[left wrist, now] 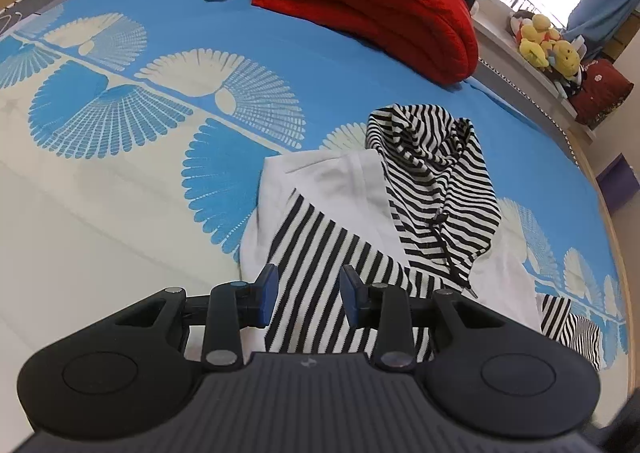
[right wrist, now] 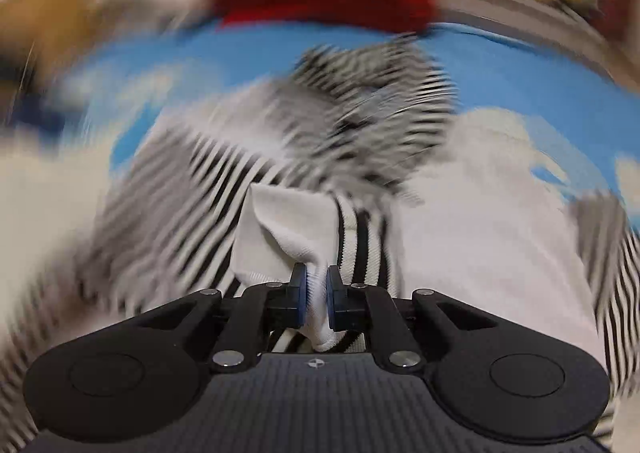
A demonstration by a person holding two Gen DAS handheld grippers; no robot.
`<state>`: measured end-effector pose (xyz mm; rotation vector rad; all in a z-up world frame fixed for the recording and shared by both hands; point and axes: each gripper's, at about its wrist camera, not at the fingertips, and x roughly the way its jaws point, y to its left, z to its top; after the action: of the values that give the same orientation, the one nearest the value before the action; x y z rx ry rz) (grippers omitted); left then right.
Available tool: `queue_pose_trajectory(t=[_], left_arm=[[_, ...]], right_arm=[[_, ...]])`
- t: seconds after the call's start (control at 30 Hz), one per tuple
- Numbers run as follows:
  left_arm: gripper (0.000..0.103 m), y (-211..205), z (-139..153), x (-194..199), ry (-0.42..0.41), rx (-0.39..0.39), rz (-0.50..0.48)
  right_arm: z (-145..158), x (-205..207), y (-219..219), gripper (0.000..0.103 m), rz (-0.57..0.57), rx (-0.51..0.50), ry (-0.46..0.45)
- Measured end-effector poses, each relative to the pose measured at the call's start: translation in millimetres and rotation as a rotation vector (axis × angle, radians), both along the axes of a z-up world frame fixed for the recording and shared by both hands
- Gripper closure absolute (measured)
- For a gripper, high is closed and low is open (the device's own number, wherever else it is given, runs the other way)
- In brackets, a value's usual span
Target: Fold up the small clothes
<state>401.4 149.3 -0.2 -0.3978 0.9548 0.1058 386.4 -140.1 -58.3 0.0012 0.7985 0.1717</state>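
Striped black-and-white cotton hoodie point(left wrist: 400, 213): white fold pinched in right gripper point(right wrist: 317, 289); left gripper point(left wrist: 308, 289) spread above stripes; one-sided pull risks bunching.

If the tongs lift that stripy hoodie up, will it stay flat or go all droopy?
Probably droopy: the stripy hoodie already lies in soft folds, and its white edge bunches where the right tongs pinch it. It likely won't slide away, since cloth drags on the bedsheet. The drawstring would likely dangle.

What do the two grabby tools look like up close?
Both look alike. The left tool and right tool are matte black, with rounded wing-shaped sides, silver rivets, blue pads on the fingertips and a ribbed grey base with a small round logo.
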Motion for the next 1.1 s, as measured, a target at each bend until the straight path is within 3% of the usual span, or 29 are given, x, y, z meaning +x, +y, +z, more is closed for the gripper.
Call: queue_pose_trajectory(t=[0.07,0.1,0.17,0.23,0.33,0.4,0.53,0.7,0.8,0.9,0.97,1.1], left_arm=[[0.066,-5.1,0.1,0.2,0.0,0.0,-0.012],[0.066,-8.1,-0.7,0.4,0.003,0.001,-0.02],[0.066,-14.5,-3.5,1.1,0.016,0.008,-0.036],[0.066,-20.5,-7.2,1.8,0.028,0.014,-0.06],[0.066,-27.1,-17.6,3.5,0.062,0.037,-0.094],[0.066,-30.0,-29.1,4.1,0.099,0.04,-0.115],[0.066,-28.7,-59.7,3.5,0.192,0.03,-0.139],[0.067,-18.7,-94.5,1.6,0.316,0.086,-0.127],[0.066,-9.1,-101.7,0.9,0.358,0.131,-0.083],[0.066,-5.1,-89.9,1.2,0.324,0.128,-0.047],[0.066,-10.2,-78.2,1.8,0.274,0.153,-0.049],[0.067,-20.2,-65.8,4.2,0.224,0.115,-0.06]], right_arm=[[14.5,-2.3,-39.3,0.093,-0.186,0.097,-0.055],[16.2,-2.0,-60.1,0.092,-0.281,0.145,-0.039],[9.7,-3.6,-100.1,0.084,-0.474,0.221,0.041],[-2.3,-4.0,-123.7,0.084,-0.555,0.269,0.114],[-14.7,-0.9,-135.0,0.074,-0.546,0.334,0.183],[-21.6,1.3,-132.9,0.058,-0.514,0.378,0.232],[-31.8,7.1,-130.2,0.054,-0.579,0.342,0.298],[-28.0,8.7,-130.5,0.054,-0.652,0.331,0.281],[-14.2,-6.7,-141.5,0.054,-0.771,0.324,0.158],[-10.6,-8.2,-144.9,0.052,-0.763,0.363,0.127],[-19.7,-4.7,-142.8,0.051,-0.721,0.413,0.189],[-35.0,-2.6,-133.9,0.051,-0.702,0.368,0.287]])
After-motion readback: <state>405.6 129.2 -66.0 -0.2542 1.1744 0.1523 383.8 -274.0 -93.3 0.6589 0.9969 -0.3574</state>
